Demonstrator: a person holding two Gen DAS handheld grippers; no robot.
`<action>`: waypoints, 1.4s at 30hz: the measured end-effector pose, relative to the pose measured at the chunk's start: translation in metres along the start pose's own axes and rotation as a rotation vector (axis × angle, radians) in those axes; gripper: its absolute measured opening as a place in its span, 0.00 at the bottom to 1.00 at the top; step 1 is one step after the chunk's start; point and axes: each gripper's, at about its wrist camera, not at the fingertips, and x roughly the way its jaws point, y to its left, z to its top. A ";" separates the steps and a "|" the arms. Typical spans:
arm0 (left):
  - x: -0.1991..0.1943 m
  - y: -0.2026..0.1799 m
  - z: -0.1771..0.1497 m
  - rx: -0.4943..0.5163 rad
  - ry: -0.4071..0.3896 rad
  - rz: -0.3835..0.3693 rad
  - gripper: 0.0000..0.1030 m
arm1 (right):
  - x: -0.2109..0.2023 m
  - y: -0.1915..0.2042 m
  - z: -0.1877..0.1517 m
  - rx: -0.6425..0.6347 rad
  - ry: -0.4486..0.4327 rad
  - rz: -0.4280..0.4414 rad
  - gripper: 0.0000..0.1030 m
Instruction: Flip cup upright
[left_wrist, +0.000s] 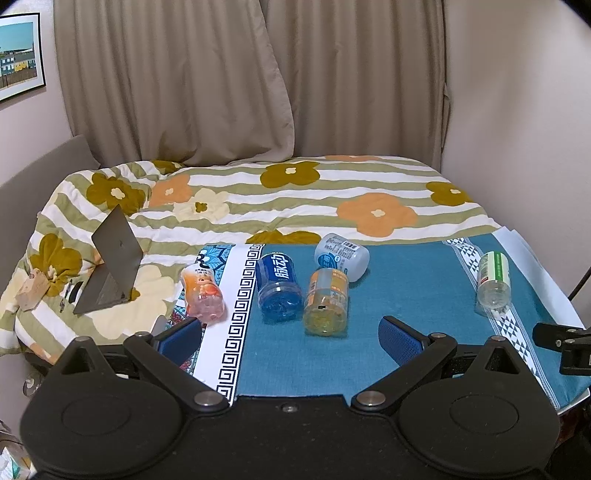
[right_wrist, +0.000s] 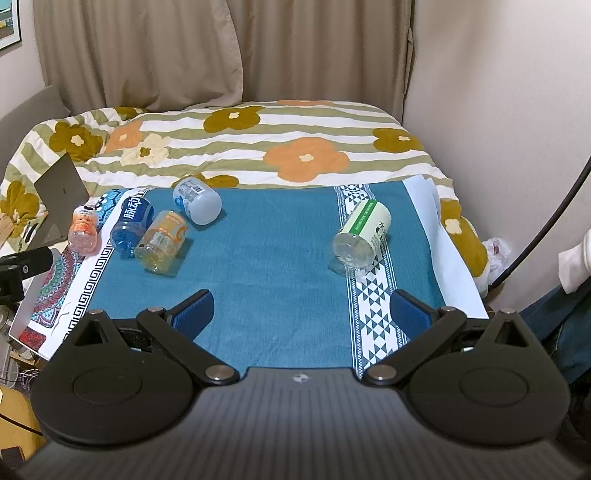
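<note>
Nothing is in hand yet: this is the approach, with five cut-bottle cups lying on their sides on the teal cloth (right_wrist: 280, 236) that covers the desk.

Going left to right, the left tongs (left_wrist: 290, 336) stand apart and empty, hanging short of a cluster of four. First lies the pink cup (left_wrist: 203, 291) on the patterned edge of the cloth, then the blue cup (left_wrist: 279, 284), then the orange cup (left_wrist: 327, 301) touching or just beside the blue one, and behind it the white cup (left_wrist: 341, 256). Well apart to the right lies the green-labelled cup (right_wrist: 364, 234), alone on the white triangle band, its clear end turned toward the camera. The right tongs (right_wrist: 301, 314) are likewise spread wide and hold nothing, with the green-labelled cup ahead and a little to the right of their gap.

Which end of each cup is the open mouth is hard to tell from these fisheye views, so the tipping direction is a guess.

The next move probably calls for bringing one pair of tongs down over a cup's body, across its width, closing gently since thin plastic will flex, then rotating it to stand on its base. The lone green-labelled cup looks the easiest, with no neighbours to knock.
</note>
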 end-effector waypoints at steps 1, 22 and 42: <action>0.000 -0.001 0.000 0.001 0.000 0.001 1.00 | 0.000 0.001 -0.002 -0.003 0.001 0.001 1.00; -0.001 0.003 -0.002 -0.016 0.010 0.016 1.00 | 0.000 0.000 -0.002 -0.009 0.003 0.018 1.00; 0.003 0.008 0.021 -0.069 0.043 0.098 1.00 | 0.003 -0.005 0.019 -0.047 0.010 0.067 1.00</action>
